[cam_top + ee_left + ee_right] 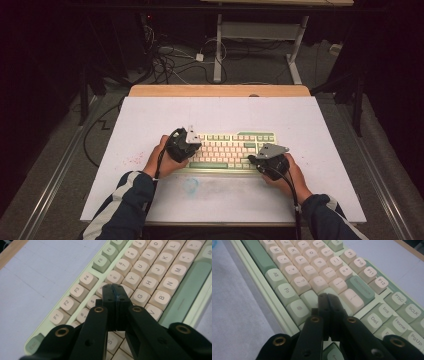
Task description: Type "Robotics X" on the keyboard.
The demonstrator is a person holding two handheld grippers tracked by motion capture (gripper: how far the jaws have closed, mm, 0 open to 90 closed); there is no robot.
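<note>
Both grippers closed and poised over the keyboard, used as key-pressing tips.

We note the left gripper (115, 287), a black two-jaw tool, over the left half of the pale green and cream mechanical keyboard (231, 149), its jaws pressed together with nothing between them; in the left gripper view the joined tip sits over the keys around R and 5, and we judge that closing them makes one narrow poking point. The keyboard lies flat at the middle of the white table sheet (150, 120), its long axis running left to right, the green space bar (208, 165) towards the person. The right gripper (327, 297), likewise closed and empty, hovers near the Enter and Shift keys.
</note>
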